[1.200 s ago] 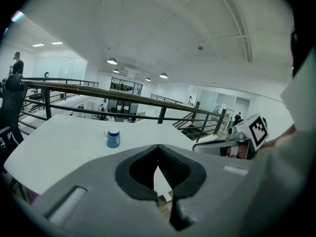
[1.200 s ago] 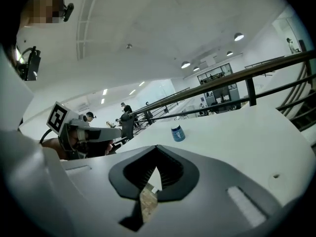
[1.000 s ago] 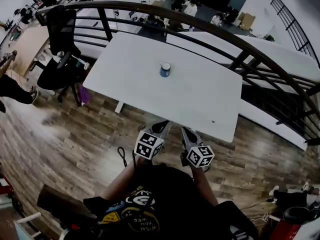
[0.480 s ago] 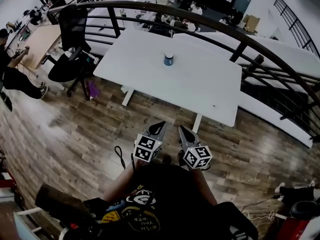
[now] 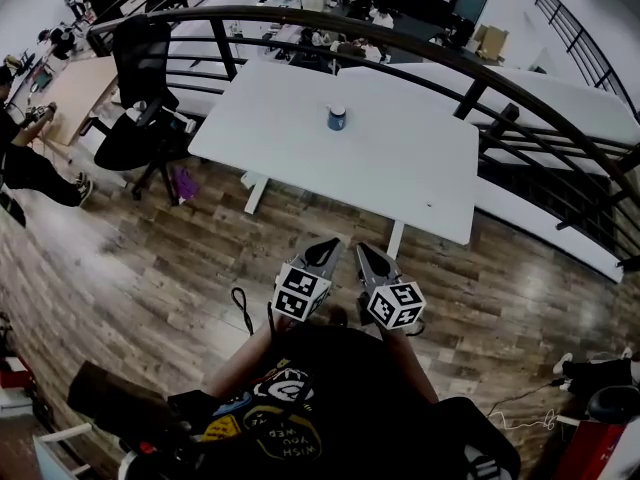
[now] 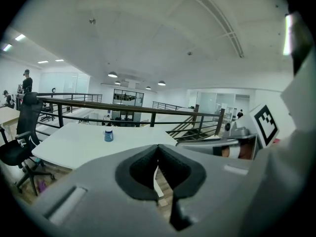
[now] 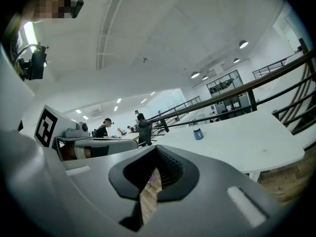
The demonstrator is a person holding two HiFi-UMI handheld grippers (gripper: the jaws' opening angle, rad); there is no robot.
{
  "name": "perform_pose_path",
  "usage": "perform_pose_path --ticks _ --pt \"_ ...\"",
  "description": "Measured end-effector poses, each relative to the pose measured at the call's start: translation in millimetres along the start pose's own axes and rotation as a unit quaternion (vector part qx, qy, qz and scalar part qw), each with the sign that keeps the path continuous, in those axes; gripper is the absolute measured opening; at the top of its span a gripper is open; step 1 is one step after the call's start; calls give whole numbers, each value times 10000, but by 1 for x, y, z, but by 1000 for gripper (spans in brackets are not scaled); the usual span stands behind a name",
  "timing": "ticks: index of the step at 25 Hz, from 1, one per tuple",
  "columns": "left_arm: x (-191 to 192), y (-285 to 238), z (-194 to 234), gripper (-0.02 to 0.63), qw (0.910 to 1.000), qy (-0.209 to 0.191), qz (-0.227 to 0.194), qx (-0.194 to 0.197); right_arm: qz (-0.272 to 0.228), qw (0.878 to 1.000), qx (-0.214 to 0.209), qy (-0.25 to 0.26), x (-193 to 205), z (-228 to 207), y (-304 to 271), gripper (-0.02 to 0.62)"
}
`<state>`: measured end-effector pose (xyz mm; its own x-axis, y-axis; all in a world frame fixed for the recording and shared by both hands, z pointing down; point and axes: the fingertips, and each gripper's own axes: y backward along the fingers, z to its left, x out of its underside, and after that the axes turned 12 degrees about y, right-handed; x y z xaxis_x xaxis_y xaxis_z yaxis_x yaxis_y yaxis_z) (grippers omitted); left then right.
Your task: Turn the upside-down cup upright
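Observation:
A small blue cup (image 5: pixel 337 118) with a white top stands alone near the far edge of the white table (image 5: pixel 400 183). It is too small to tell which way up it is. It also shows in the left gripper view as the cup (image 6: pixel 108 135) and in the right gripper view as the cup (image 7: pixel 198 133). My left gripper (image 5: pixel 327 249) and right gripper (image 5: pixel 367 252) hang side by side over the wooden floor. Both are short of the table's near edge and far from the cup. The left gripper (image 6: pixel 158 146) and right gripper (image 7: pixel 157 148) are shut with nothing between their jaws.
A curved dark railing (image 5: pixel 430 58) runs behind the table. A black office chair (image 5: pixel 140 78) stands at its left end. People sit at desks at the far left (image 5: pixel 25 158). Wooden floor (image 5: pixel 150 258) lies between me and the table.
Both grippers have drawn back from the table's near edge, which they overlapped before, and now sit over the floor. They stay shut. The cup has not moved on the table.

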<state>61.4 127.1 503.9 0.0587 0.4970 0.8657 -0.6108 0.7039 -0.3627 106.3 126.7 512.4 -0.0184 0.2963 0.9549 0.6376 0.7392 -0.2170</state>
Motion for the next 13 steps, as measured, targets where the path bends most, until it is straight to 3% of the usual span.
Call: perform_pose_path --ticks 13 --pt "5 2 20 6 9998 142 118 -31 92 9998 -76 139 -2 8 -18 -2"
